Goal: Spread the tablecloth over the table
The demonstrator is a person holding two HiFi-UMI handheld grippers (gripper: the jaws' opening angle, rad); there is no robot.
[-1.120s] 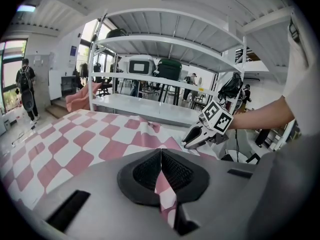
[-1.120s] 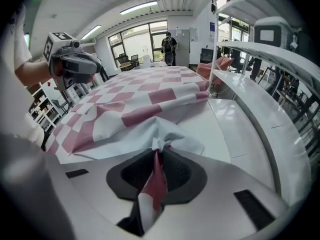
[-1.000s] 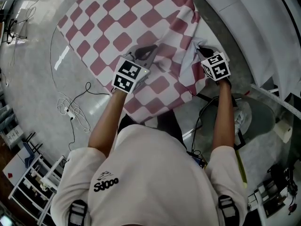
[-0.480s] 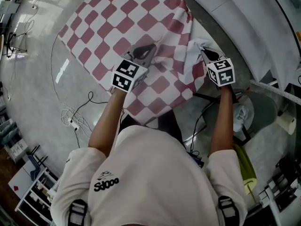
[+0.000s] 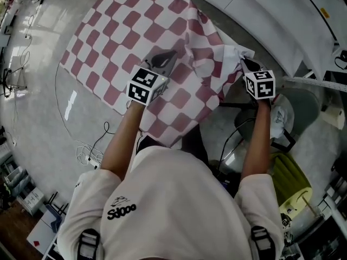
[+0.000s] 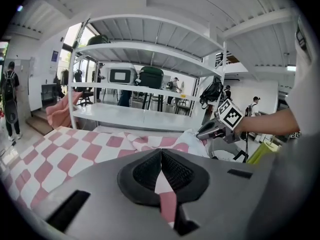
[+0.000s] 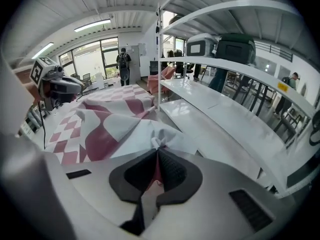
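Tablecloth: The red-and-white checked fabric tablecloth (image 5: 135,31) lies flat over the far left. Its near right part is gathered into raised folds between the two grippers, and its near edge hangs down in front of the person.
Tabletop: Hidden under the cloth, with only the flat span hinting at its extent. Whether its right side is covered yet cannot be told.
Left gripper: The left gripper (image 5: 167,56) sits over the middle of the cloth's near part. The left gripper view shows its jaws pressed together on a strip of checked fabric. Judged purpose: to hold the cloth up off the surface so that it can slide rather than drag.
Right gripper: The right gripper (image 5: 245,63) is at the right, well apart from the left one. It is clamped on a bunched white corner, and the right gripper view shows the pinch of fabric at its jaw tips. Judged purpose: to control the corner that must be drawn out to the right.
Span between grippers: Slack and creased, not taut.
Stage: Judged mid-spread; the right portion needs pulling out and laying flat.
Surroundings: A white metal shelf unit (image 5: 271,15) stands just beyond the held corner at the far right. A grey round seat (image 5: 301,115) stands on the near right. White cables (image 5: 89,150) trail on the grey floor (image 5: 43,107) at the left.
Risk: Judged that the corner could catch the shelf unit, or the cloth could settle skewed.
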